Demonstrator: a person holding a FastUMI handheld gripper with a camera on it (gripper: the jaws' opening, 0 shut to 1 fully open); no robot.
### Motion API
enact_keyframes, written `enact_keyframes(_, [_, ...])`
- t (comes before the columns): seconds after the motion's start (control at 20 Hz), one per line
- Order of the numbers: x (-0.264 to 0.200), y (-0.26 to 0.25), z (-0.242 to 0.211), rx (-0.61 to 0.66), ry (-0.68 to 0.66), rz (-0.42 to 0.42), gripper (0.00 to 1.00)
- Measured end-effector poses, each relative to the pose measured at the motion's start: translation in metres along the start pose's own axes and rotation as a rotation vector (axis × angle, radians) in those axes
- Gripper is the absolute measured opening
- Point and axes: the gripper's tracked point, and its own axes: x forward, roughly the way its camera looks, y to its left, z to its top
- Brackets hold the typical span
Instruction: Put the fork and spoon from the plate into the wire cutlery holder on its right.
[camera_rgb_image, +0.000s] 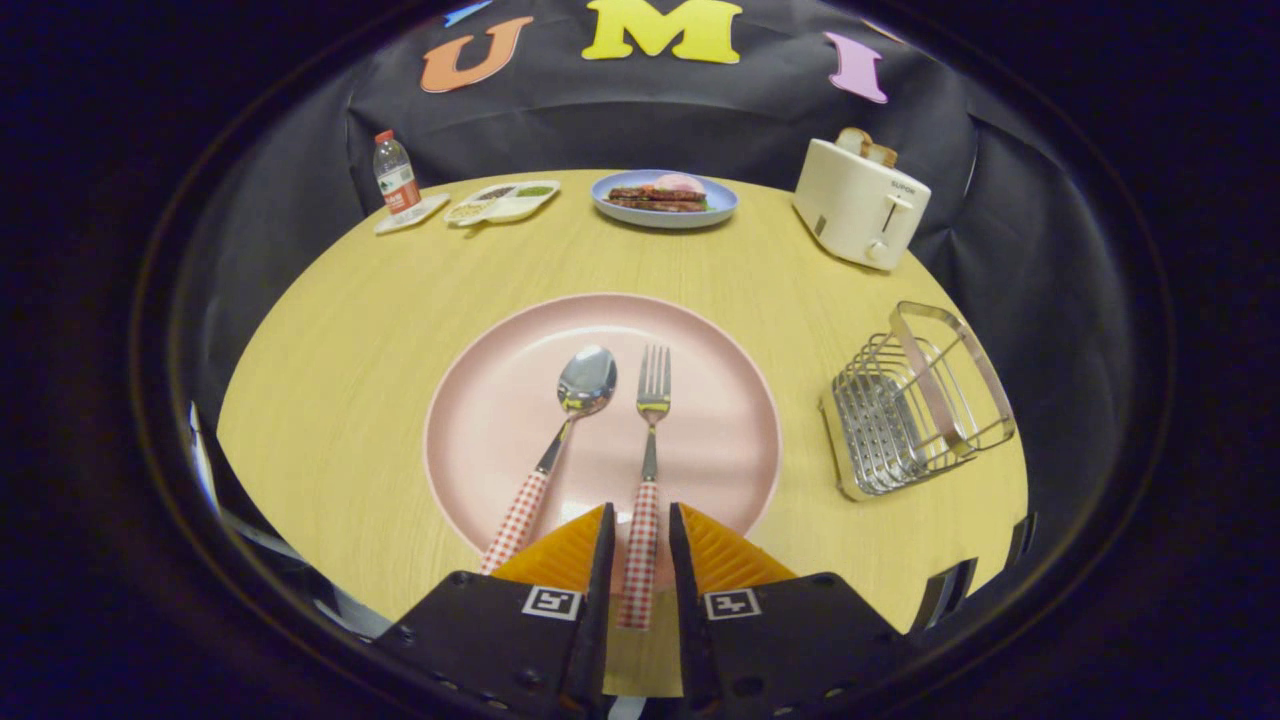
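A fork (654, 400) and a spoon (585, 385), both with red-checked handles, lie side by side on a pink plate (480, 400) on the round wooden table. The spoon lies to the fork's left. My gripper (640, 510) is low over the plate's near rim, and its two fingers straddle the fork's handle. A thin gap shows on each side of the handle, so the gripper is open and narrowly set around it. The spoon's handle ends just left of the left finger. The wire cutlery holder (915, 400) stands to the plate's right with nothing in it.
A white toaster (860, 205) with bread stands at the far right. A blue plate of food (664, 197) sits at the back centre. A snack tray (503, 201) and a water bottle (396, 178) stand at the back left. Bare tabletop (330, 380) lies left of the pink plate.
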Motion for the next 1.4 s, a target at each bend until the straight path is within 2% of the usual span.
enact_keyframes(0.1, [-0.008, -0.001, -0.004, 0.013, 0.026, 0.014, 0.13])
enact_keyframes(0.15, [-0.008, 0.000, -0.004, 0.012, 0.029, 0.022, 0.13])
enact_keyframes(0.25, [-0.009, -0.006, -0.002, 0.018, 0.042, 0.011, 0.05])
enact_keyframes(0.6, [-0.050, -0.022, 0.032, 0.128, 0.113, 0.076, 0.05])
enact_keyframes(0.75, [-0.083, -0.040, 0.064, 0.105, 0.118, 0.093, 0.05])
enact_keyframes(1.0, [-0.135, -0.103, 0.101, 0.045, 0.181, 0.058, 0.05])
enact_keyframes(1.2, [-0.162, -0.153, 0.110, 0.018, 0.245, 0.021, 0.05])
enact_keyframes(1.4, [-0.176, -0.177, 0.093, 0.015, 0.356, 0.045, 0.05])
